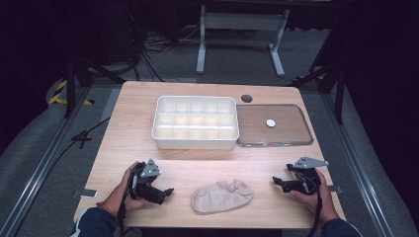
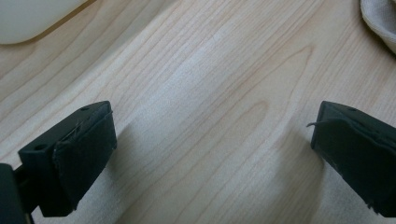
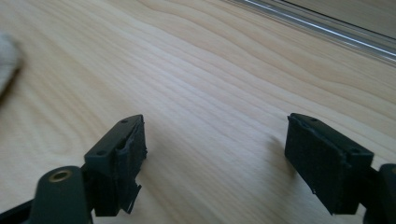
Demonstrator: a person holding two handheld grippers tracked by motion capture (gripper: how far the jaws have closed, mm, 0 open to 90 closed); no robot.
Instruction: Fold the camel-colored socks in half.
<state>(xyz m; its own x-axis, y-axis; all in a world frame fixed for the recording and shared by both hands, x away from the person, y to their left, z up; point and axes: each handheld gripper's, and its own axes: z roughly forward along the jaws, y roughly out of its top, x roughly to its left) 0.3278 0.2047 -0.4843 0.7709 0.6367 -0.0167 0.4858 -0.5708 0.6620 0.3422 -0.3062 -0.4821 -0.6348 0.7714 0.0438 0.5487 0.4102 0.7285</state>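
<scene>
Nearest the person, both hands rest on the front of the tabletop (image 1: 197, 165), each holding a gripper. The left gripper (image 1: 165, 192) sits at the front left, pointing right; its own view shows the jaws spread wide over bare wood with nothing between them. The right gripper (image 1: 277, 182) sits at the front right, pointing left; its jaws likewise stand wide apart and empty. A grey plate tops each gripper, and a cable trails back along each forearm.

Between the two grippers lies a beige sock (image 1: 222, 196), flat on the wood and clear of both. Its edge shows at the upper right of the left gripper view and, blurred, at the left edge of the right gripper view.

Farther back, a white divided bin (image 1: 195, 123) stands at the centre, its compartments empty. Just beside it on the right lies a clear lid (image 1: 274, 125) with a small white disc (image 1: 270, 123) at its middle — flat on the tabletop. A dark round cap (image 1: 246, 98) sits behind the lid.

No writing or label can be read.
</scene>
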